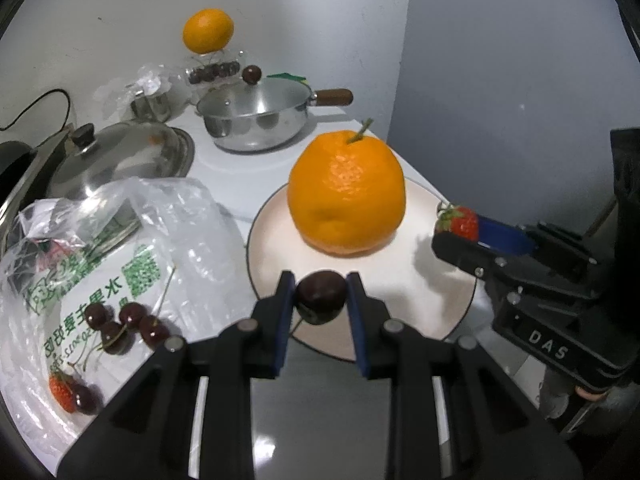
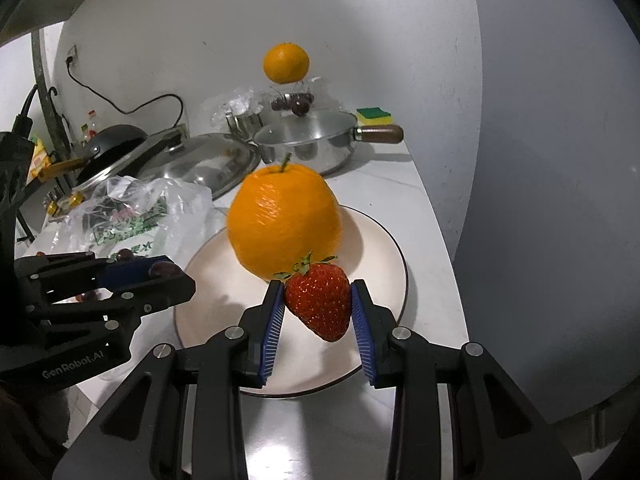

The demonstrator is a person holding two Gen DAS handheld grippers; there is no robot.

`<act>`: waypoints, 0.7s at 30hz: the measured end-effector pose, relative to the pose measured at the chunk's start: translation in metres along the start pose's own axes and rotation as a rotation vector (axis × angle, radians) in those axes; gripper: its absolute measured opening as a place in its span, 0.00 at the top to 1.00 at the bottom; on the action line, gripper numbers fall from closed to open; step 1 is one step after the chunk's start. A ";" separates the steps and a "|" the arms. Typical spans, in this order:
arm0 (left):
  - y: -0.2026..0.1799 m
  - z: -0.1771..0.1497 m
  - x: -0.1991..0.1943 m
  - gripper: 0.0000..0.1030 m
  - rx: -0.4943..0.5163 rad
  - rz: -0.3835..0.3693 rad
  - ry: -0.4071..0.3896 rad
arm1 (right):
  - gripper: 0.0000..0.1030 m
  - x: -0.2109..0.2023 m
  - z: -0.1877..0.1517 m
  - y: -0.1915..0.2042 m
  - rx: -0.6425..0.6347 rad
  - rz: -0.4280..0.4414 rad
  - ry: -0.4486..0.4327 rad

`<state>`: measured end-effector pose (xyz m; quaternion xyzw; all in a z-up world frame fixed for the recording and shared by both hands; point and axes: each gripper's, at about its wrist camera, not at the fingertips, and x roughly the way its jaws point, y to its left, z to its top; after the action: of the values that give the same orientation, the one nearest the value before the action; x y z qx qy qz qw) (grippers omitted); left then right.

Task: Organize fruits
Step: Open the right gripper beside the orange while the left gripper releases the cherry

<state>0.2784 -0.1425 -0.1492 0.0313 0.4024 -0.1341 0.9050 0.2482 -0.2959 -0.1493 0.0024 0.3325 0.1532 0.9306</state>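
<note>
Two fruits in my fingers over the plate (image 1: 400, 340): left gripper (image 1: 320, 300) clenched on a cherry (image 1: 320, 295), right gripper (image 2: 318, 306) on a strawberry (image 2: 320, 304). One orange (image 1: 346, 192) is plated — more cherries (image 1: 132, 324) remain on the bag (image 1: 120, 240) on the bench (image 1: 240, 168).

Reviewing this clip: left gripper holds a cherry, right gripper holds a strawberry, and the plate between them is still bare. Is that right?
Not quite. The plate is not bare: a large orange with a short stem already sits on it, as both wrist views show. The rest holds: the left gripper grips a cherry and the right gripper grips a strawberry.
</note>
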 end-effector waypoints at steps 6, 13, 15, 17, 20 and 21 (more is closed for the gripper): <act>-0.003 0.004 0.017 0.74 0.003 -0.010 0.021 | 0.65 0.014 -0.001 -0.008 0.001 -0.003 0.025; -0.005 0.006 0.033 0.74 0.006 -0.008 0.046 | 0.65 0.025 0.000 -0.013 -0.001 0.001 0.043; -0.004 0.006 0.037 0.74 0.004 -0.009 0.052 | 0.65 0.027 0.000 -0.013 -0.002 0.002 0.047; -0.004 0.006 0.039 0.73 0.003 -0.011 0.056 | 0.65 0.029 0.001 -0.014 -0.003 0.002 0.051; -0.003 0.005 0.041 0.73 0.002 -0.015 0.062 | 0.65 0.033 0.001 -0.014 -0.008 0.000 0.057; -0.003 0.005 0.042 0.73 0.002 -0.016 0.063 | 0.65 0.033 0.001 -0.014 -0.009 -0.001 0.059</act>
<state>0.3081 -0.1553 -0.1761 0.0332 0.4309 -0.1405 0.8908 0.2770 -0.2994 -0.1707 -0.0062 0.3590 0.1543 0.9205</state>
